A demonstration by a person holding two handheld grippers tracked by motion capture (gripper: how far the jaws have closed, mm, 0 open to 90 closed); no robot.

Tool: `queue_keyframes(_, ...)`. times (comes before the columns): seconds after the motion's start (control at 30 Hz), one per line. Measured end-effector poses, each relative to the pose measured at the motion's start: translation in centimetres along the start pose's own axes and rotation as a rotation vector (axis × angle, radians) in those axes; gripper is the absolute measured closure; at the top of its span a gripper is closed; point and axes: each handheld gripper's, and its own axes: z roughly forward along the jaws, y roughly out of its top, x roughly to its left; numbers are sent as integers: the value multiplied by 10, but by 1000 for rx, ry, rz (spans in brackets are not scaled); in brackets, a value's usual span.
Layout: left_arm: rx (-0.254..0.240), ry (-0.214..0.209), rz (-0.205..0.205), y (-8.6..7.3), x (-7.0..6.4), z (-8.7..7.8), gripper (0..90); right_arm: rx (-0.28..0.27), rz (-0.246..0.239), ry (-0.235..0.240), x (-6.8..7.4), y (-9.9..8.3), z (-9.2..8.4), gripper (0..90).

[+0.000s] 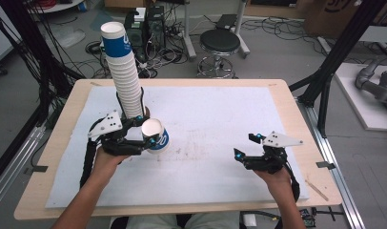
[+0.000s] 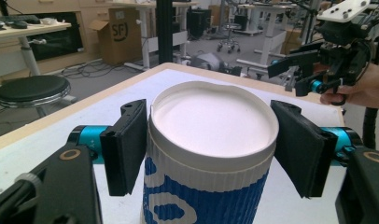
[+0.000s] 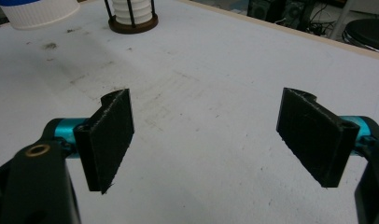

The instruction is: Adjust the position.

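A white paper cup with a blue ribbed sleeve point(image 1: 156, 136) sits between the jaws of my left gripper point(image 1: 151, 131), just right of the cup stack. In the left gripper view both black pads press the cup point(image 2: 211, 140) below its rim, mouth up and nothing inside. Its white base point(image 3: 38, 14) seems to rest on the white mat. A tall stack of the same cups point(image 1: 122, 71) rises from a rod holder behind the left hand. My right gripper point(image 1: 245, 145) hovers low over the mat at the right, jaws wide apart with nothing between them; it also appears across the table point(image 2: 285, 77).
The white mat point(image 1: 215, 109) covers most of the wooden table point(image 1: 296, 109). The stack's round brown base point(image 3: 131, 23) stands at the back left. Beyond the far edge are a black stool point(image 1: 220, 43), cables and a computer case on the floor.
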Motion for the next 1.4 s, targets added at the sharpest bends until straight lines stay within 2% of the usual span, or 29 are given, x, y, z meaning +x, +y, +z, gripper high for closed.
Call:
queue_keyframes(0.2, 5, -23, -18, -2, -1, 6, 304, -20, -1, 69, 5, 1, 4, 193)
queue_keyframes(0.3, -1, -48, -36, -5, -2, 9, 304, -13, -3, 100, 9, 1, 6, 193)
queue_keyframes(0.4, 4, -64, -44, -7, -4, 15, 304, -19, -17, 150, 13, 4, 9, 193)
queue_keyframes(0.6, 1, -103, -34, -6, -13, 22, 304, -55, -31, 215, 26, 10, 14, 193)
queue_keyframes(0.73, 4, -121, -29, -5, -17, 27, 304, -57, -44, 256, 35, 15, 21, 193)
queue_keyframes(0.97, -3, -153, -36, 0, -22, 36, 304, -32, -84, 307, 45, 20, 38, 193)
queue_keyframes(1.17, -11, -182, -31, 7, -28, 47, 304, -42, -135, 357, 52, 29, 49, 193)
queue_keyframes(1.4, -3, -214, -25, 12, -30, 55, 304, -40, -150, 394, 56, 31, 59, 193)
